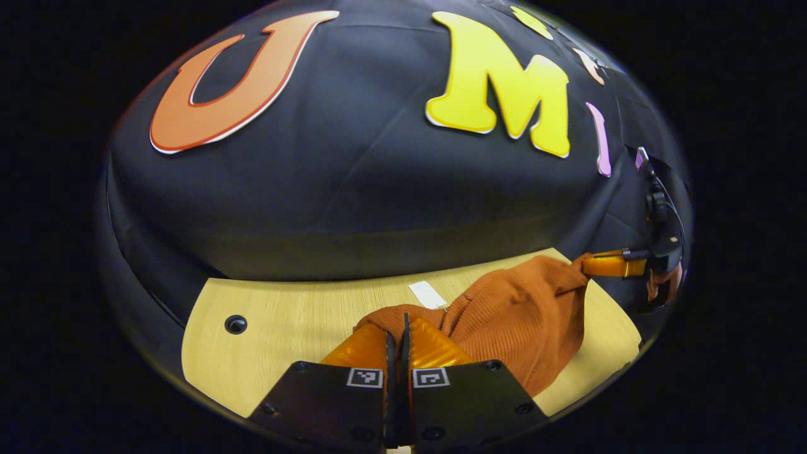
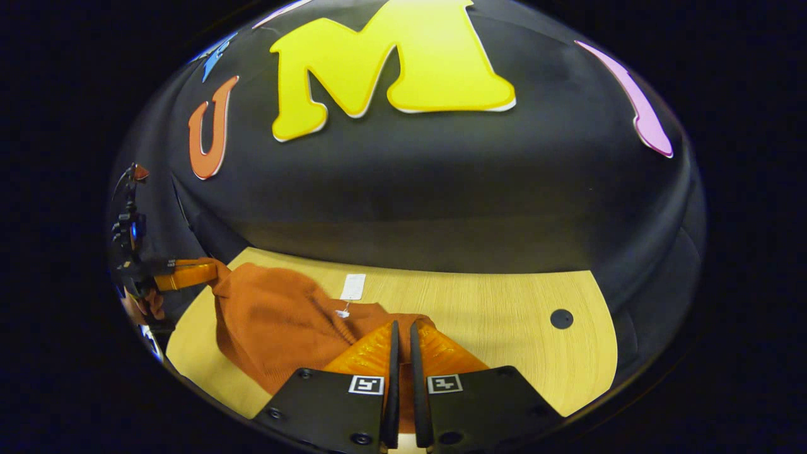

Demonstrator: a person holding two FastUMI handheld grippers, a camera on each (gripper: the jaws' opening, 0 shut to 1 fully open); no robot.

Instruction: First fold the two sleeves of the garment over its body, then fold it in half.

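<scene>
Left tool: fingers pressed nearly together, pinching cloth, raised above counter level. Right tool: fingers likewise nearly closed on cloth, lifted. Hand grips right tool's handle.

Light wooden table under rust-orange garment, white tag.

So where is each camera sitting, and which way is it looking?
Left gripper view: it rides on the left gripper, looking along its fingers over the rust-orange knitted garment on the pale wooden table toward the booth wall; the right gripper and a hand show far right.
Right gripper view: it rides on the right gripper, facing the same wall; the left gripper shows far left.
Shared: garment, its white tag, table, each other's gripper.
</scene>
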